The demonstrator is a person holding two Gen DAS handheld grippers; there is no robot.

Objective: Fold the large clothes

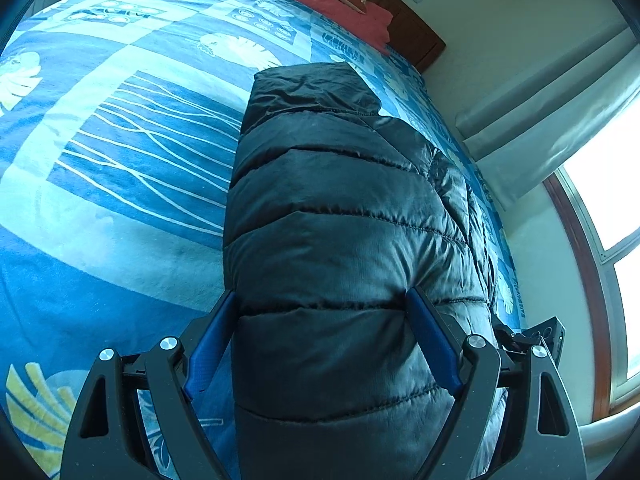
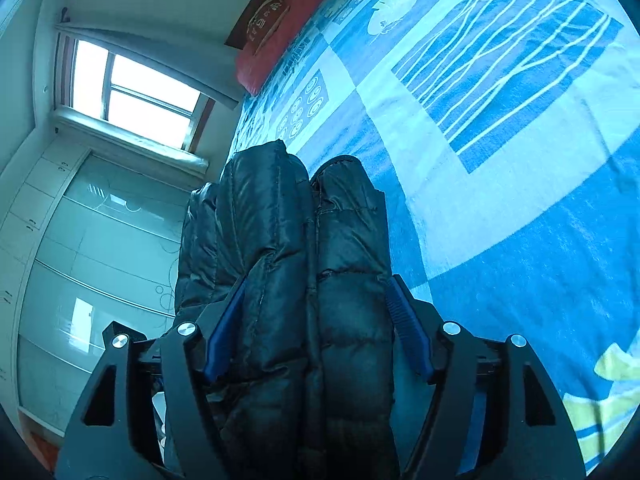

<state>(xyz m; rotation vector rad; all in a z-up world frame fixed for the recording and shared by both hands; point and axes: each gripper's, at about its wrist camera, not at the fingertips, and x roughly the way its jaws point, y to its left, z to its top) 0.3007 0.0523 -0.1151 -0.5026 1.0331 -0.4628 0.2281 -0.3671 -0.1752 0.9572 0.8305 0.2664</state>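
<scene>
Your black quilted puffer jacket [image 1: 340, 208] lies folded lengthwise in narrow puffy bundle on bed with blue-white patterned bedspread [image 1: 120, 160], near bed's window-side edge. Shiny fabric, horizontal stitched baffles; right wrist view shows two stacked folds [image 2: 304, 248] with seam between them. Your left tool [image 1: 324, 332]: jaws wide, blue pads pressing into jacket's sides. Your right tool [image 2: 316, 320]: jaws spread around jacket end, left pad touching fabric, right pad just beside it. Red pillow [image 1: 344, 4] at headboard, well apart. No containers visible.
</scene>
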